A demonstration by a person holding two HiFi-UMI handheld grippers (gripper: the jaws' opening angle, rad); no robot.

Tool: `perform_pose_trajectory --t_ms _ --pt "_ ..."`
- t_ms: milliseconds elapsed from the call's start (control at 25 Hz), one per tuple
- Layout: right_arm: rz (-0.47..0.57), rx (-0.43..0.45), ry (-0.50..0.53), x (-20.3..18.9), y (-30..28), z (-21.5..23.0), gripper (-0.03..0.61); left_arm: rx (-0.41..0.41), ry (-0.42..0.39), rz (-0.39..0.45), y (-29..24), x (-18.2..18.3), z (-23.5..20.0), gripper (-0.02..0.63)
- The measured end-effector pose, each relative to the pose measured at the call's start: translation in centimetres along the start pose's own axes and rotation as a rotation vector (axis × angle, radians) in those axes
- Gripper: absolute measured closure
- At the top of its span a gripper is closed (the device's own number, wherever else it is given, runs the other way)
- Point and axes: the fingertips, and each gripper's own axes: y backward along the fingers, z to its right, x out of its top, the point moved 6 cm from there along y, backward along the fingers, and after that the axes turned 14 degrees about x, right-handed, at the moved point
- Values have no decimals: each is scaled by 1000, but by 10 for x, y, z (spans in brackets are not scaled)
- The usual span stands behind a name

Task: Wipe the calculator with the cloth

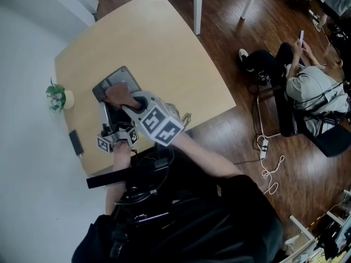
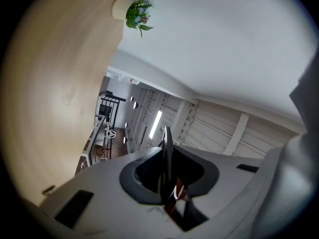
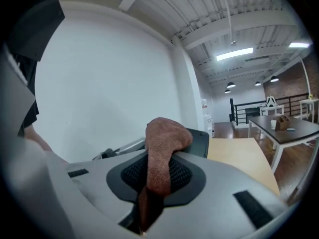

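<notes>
**Cloth [image 1: 117, 94] on the calculator [image 1: 116, 84]**

Grips the calculator by its near edge with the left gripper [image 1: 113, 129], jaws nearly together on the thin body, held tilted above the table [image 1: 164, 53]. Clamps the brown cloth in the right gripper [image 1: 130, 103], jaws closed on it, and sets the bunched end against the calculator's face. Left of the calculator, a small potted plant [image 1: 56, 97]; nearer than it, by the table edge, a dark flat thing [image 1: 75, 142]. Far right of the calculator, off the table, a seated person [image 1: 307, 86].
</notes>
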Motion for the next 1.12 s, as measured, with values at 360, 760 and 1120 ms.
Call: perform_pose_trajectory --t_ms 360,760,1120 --pt "1 -118 -104 -24 33 35 515 -36 12 -34 -1 -5 9 535" --pt "82 -290 -332 -59 80 82 517 -29 38 -30 -1 -4 2 543" --pt "1 -66 119 10 13 -6 517 -26 41 4 -1 -5 3 541"
